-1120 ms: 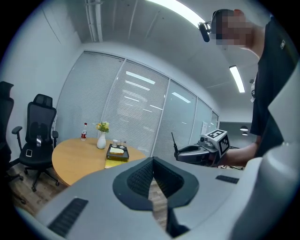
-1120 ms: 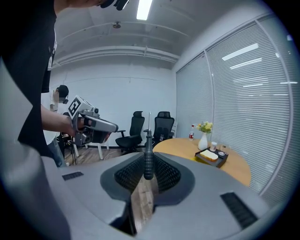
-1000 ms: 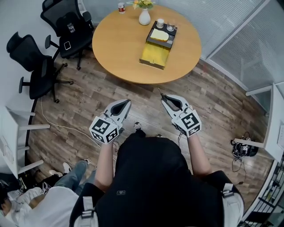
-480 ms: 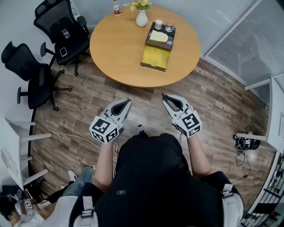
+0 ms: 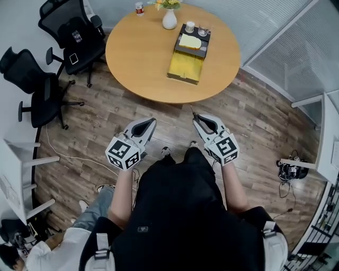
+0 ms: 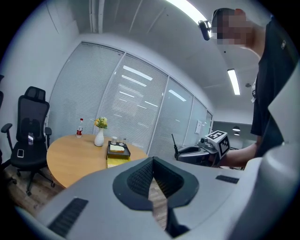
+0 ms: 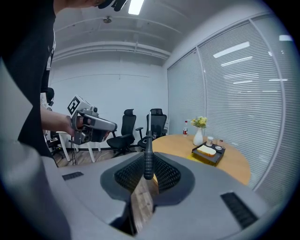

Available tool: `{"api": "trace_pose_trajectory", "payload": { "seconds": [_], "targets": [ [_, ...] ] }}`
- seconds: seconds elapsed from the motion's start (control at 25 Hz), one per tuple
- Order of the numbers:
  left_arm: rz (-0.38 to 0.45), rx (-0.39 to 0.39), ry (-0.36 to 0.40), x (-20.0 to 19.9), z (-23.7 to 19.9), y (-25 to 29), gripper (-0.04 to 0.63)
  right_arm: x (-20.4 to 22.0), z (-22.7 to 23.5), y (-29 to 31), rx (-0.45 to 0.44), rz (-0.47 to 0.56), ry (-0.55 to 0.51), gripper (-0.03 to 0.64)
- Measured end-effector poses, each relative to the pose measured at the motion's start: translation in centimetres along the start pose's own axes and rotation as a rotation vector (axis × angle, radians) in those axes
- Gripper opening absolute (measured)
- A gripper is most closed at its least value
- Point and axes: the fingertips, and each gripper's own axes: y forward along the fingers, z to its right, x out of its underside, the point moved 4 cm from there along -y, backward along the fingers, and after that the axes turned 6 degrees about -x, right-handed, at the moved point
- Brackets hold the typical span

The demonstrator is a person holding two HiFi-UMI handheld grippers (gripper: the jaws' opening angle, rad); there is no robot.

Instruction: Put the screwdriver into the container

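My right gripper is shut on a screwdriver with a dark ribbed handle; its thin shaft sticks up past the jaws. In the head view the screwdriver points toward the round wooden table. On the table lies a yellow box with a black tray at its far end, also in the right gripper view as the tray. My left gripper hovers level with the right, jaws together and nothing between them. Both hang over the wooden floor, short of the table.
A white vase with flowers and a small bottle stand at the table's far edge. Two black office chairs are at left. Another person sits at lower left. Glass partitions with blinds run at right; cables lie on the floor.
The table has slid slightly up and left in the head view. Both grippers keep their spacing and the right keeps the screwdriver. The person at lower left has shifted down.
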Motion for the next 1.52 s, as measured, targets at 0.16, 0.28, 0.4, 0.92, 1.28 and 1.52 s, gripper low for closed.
{"api": "trace_pose_trajectory", "payload": {
  "seconds": [0.16,0.28,0.4,0.92,1.28,1.52],
  "targets": [
    [-0.020,-0.028,-0.014,0.3,0.0,1.0,0.005,0.5,1.5,0.3,-0.023,-0.004,0.019,0.058],
    [-0.017,-0.061,-0.017,-0.2,0.1,2.0,0.005,0.9,2.8,0.7,-0.070,-0.016,0.015,0.058],
    [-0.007,-0.102,-0.019,-1.0,0.1,3.2,0.005,0.6,4.8,1.3,-0.114,-0.013,0.000,0.058],
    [0.015,-0.197,-0.014,-4.9,2.3,12.4,0.005,-0.8,15.4,0.9,-0.223,0.009,-0.040,0.058],
    [0.022,-0.239,-0.020,-5.6,3.6,17.9,0.005,0.0,21.5,0.1,-0.272,-0.001,-0.053,0.058],
    [0.016,-0.256,-0.028,-5.8,3.3,19.7,0.005,0.5,23.7,0.5,-0.281,-0.007,-0.048,0.058]
  ]
}}
